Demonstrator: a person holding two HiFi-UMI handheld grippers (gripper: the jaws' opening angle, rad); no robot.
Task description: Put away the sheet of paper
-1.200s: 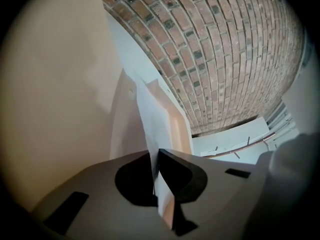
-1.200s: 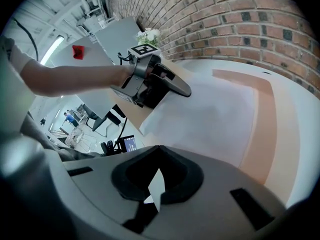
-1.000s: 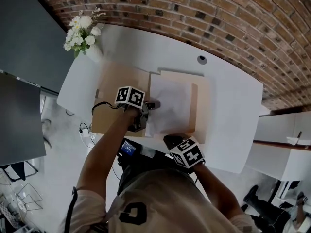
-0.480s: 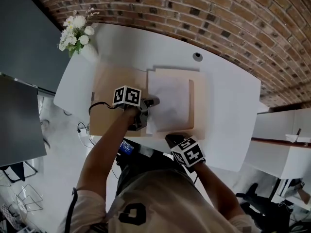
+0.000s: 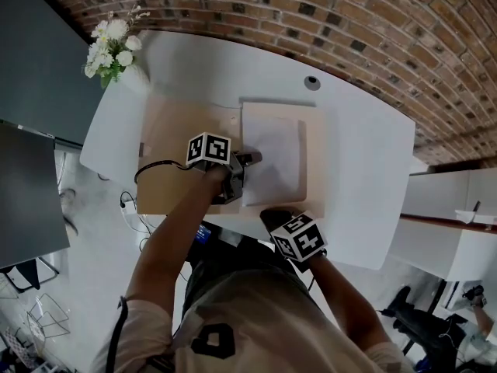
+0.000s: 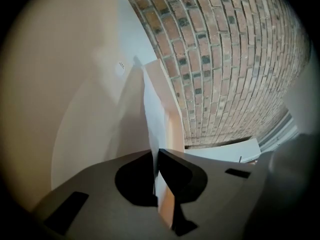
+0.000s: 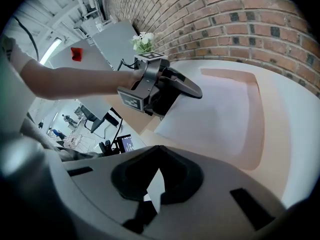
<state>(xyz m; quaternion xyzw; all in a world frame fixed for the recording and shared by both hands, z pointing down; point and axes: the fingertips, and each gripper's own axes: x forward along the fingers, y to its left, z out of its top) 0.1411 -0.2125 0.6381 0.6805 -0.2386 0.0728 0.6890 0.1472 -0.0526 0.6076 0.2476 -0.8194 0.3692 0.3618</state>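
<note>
Squared up since a second ago, the sheet now lies flat on the open folder's right half, edges parallel to it, near the table's middle. It looks light, limp and easily creased, so grips at the edges suit it, kept low and moved together. The left claw is pressed together on its left edge. The right claw pinches a white sliver, seemingly its near edge. The flap lies open, toward the table's left edge.

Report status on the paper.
Left tongs and right tongs shut on sheet. Sheet on right half of open folder. Nothing in the way.
</note>
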